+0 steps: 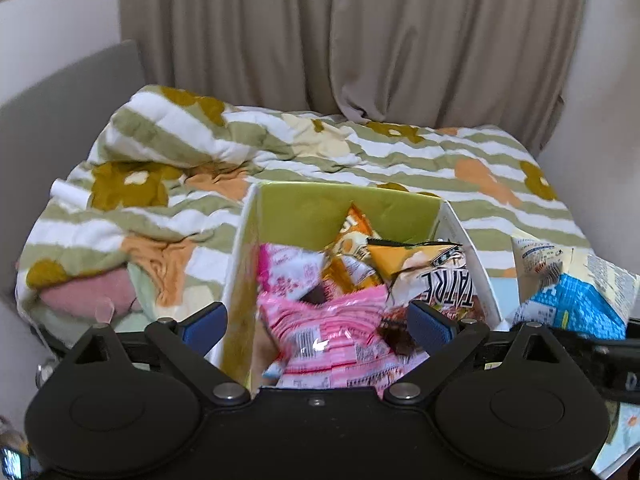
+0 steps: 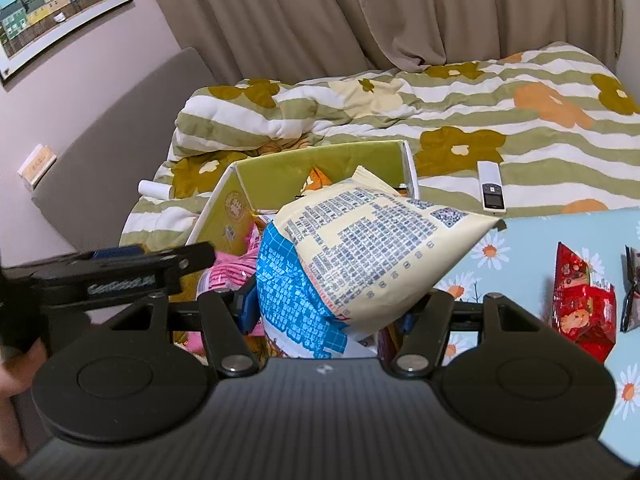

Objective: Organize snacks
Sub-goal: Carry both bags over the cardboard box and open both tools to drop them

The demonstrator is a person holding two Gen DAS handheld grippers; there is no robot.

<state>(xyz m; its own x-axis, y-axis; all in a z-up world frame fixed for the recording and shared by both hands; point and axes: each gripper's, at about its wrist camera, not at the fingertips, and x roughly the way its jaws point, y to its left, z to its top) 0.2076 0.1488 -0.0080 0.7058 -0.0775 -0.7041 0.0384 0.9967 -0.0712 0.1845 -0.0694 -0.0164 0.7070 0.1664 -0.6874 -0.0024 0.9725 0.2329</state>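
A green-lined cardboard box [image 1: 308, 208] holds several snack bags: a pink bag [image 1: 336, 340], an orange bag [image 1: 354, 236] and a white one with black letters [image 1: 444, 284]. My left gripper [image 1: 318, 324] is open just above the pink bag, empty. My right gripper [image 2: 326, 312] is shut on a large cream and blue snack bag [image 2: 360, 248] and holds it over the box [image 2: 352, 160], at its right side. This bag also shows at the right in the left wrist view [image 1: 576, 280]. A red snack bag [image 2: 584, 304] lies on the daisy-print table.
The box stands at the edge of a bed with a striped flower quilt [image 2: 480, 112]. A white remote [image 2: 492, 192] lies on the quilt. A dark packet [image 2: 632, 288] lies at the table's right edge [image 2: 560, 232]. Curtains hang behind.
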